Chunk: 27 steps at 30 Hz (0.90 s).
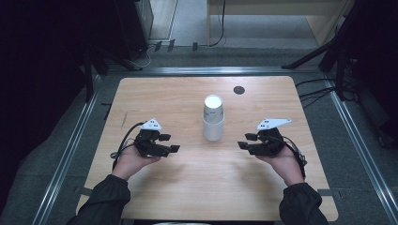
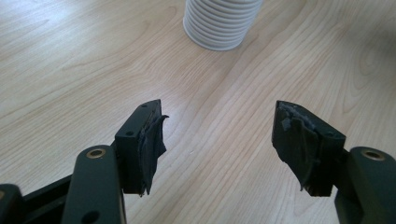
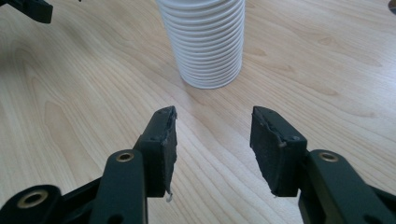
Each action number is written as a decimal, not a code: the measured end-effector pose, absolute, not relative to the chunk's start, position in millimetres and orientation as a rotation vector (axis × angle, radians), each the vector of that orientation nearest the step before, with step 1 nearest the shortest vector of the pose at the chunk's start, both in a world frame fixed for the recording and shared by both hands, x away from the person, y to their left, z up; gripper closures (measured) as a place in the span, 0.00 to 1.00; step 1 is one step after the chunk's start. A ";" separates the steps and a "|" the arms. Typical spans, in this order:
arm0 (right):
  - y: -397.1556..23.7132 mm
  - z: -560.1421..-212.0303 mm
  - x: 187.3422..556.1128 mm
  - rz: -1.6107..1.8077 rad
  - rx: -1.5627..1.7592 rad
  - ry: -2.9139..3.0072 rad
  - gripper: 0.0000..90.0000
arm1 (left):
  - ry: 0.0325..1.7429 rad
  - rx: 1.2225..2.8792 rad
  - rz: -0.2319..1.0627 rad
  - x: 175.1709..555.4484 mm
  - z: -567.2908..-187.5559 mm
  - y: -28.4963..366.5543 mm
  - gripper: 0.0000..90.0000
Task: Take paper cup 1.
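Note:
A stack of white ribbed paper cups (image 1: 213, 118) stands upside down at the middle of the wooden table (image 1: 197, 187). My left gripper (image 1: 170, 143) is held just left of the stack, its jaws apart with nothing between them. On the other side, my right gripper (image 1: 245, 141) points back at the stack, also open and empty. In the left gripper view the cups (image 2: 219, 23) stand beyond the left gripper (image 2: 218, 112). In the right gripper view the cups (image 3: 205, 42) stand close ahead of the right gripper (image 3: 214, 114), and the left gripper (image 3: 32, 8) shows at the top left.
A small dark round disc (image 1: 239, 90) sits in the tabletop near the far edge. Metal floor rails (image 1: 70, 150) run along both sides of the table, and cables (image 1: 319, 91) lie on the floor at the right.

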State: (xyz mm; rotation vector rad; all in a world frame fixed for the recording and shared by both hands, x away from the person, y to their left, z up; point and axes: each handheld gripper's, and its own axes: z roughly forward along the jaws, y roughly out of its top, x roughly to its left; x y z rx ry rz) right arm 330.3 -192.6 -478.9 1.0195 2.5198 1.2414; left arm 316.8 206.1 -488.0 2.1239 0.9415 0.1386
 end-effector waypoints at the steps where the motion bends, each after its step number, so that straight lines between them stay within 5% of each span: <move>1: -192.2 -478.9 330.3 1.248 1.032 2.534 0.59 | 0.941 2.124 0.139 316.8 -488.0 206.1 0.38; 21: -177.8 -488.2 326.9 1.205 0.948 2.651 0.53 | 0.887 2.192 0.059 315.2 -493.9 193.3 0.37; 27: -183.6 -464.7 340.3 1.199 0.904 2.659 0.49 | 0.870 2.183 0.049 313.8 -491.3 192.4 0.37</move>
